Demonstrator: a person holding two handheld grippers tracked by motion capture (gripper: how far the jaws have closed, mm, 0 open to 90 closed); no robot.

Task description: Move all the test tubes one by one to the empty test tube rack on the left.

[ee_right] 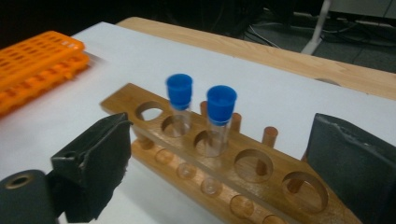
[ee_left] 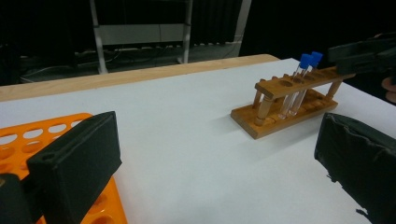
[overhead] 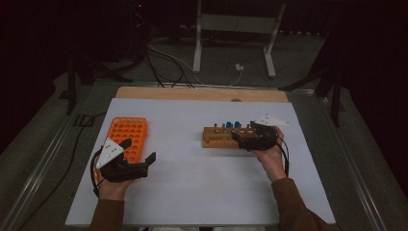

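A wooden test-tube rack (overhead: 226, 137) stands right of centre on the white sheet. Two clear tubes with blue caps (overhead: 233, 125) stand upright in neighbouring holes of it. My right gripper (overhead: 243, 131) is at the rack's right end, open. In the right gripper view its jaws (ee_right: 219, 158) stand on either side of the rack (ee_right: 210, 172), apart from both tubes (ee_right: 179, 91) (ee_right: 221, 103). An orange tube rack (overhead: 129, 137) lies at the left. My left gripper (overhead: 140, 150) hovers open just right of it, nothing between its jaws (ee_left: 219, 154).
The white sheet (overhead: 192, 183) covers most of the table, with a strip of bare wood (overhead: 192, 93) along the far edge. Metal rails run along both sides. Cables and a white stand's legs (overhead: 197, 57) lie on the floor beyond.
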